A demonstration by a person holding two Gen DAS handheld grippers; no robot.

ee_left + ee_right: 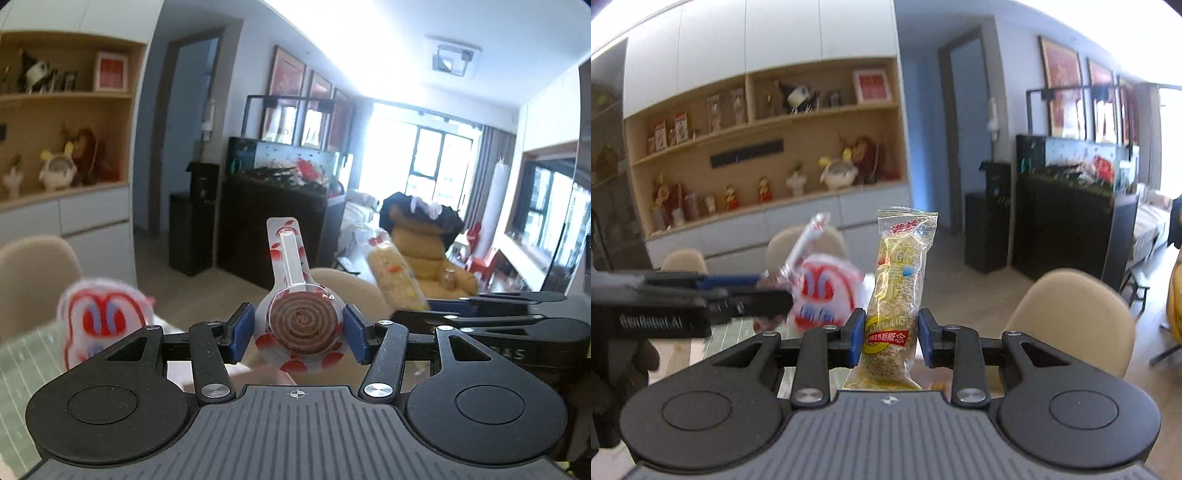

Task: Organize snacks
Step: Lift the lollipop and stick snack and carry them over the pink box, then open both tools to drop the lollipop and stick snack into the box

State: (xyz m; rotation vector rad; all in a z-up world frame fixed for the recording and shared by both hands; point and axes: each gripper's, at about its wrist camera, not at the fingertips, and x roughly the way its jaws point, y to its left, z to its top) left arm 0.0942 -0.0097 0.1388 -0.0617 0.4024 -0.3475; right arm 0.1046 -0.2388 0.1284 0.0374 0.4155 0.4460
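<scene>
My left gripper is shut on a wrapped brown spiral lollipop, stick end pointing away, held up in the air. My right gripper is shut on a yellow grain bar in a clear wrapper, held upright. The grain bar also shows in the left wrist view, with the right gripper at the right edge. The left gripper and the lollipop's wrapper end show at left in the right wrist view. A white snack bag with red and blue print sits below, between the two.
A green striped table mat lies underneath. Beige chairs stand around the table. A shelf unit with figurines lines the wall. A dark cabinet with a fish tank stands further back.
</scene>
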